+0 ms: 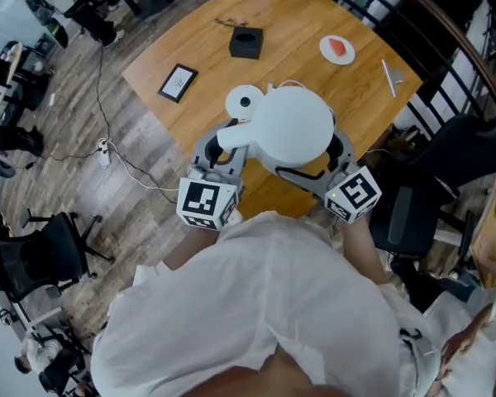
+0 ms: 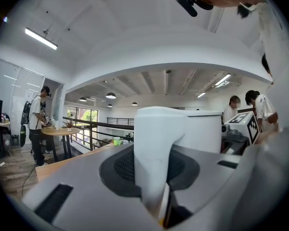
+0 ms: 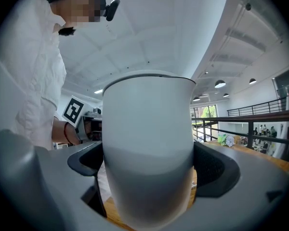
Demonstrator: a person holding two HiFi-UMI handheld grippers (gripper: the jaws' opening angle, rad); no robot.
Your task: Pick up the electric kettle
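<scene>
The white electric kettle point(image 1: 291, 126) is over the near edge of the wooden table point(image 1: 207, 48), held between my two grippers. My left gripper point(image 1: 221, 152) is shut on the kettle's white handle point(image 1: 234, 134). In the left gripper view that handle point(image 2: 156, 143) stands upright between the grey jaws of the left gripper point(image 2: 154, 173), with the kettle body point(image 2: 204, 129) behind it. My right gripper point(image 1: 334, 152) is shut on the kettle's round body. The kettle body point(image 3: 149, 129) fills the gap between the jaws of the right gripper point(image 3: 149, 174). The kettle's underside is hidden.
On the table lie a black box point(image 1: 245, 42), a framed card point(image 1: 178, 82), a white plate with a red piece point(image 1: 337, 50) and a white strip point(image 1: 391, 78). A black chair point(image 1: 434, 193) stands at the right. A cable and power strip point(image 1: 105, 151) lie on the floor.
</scene>
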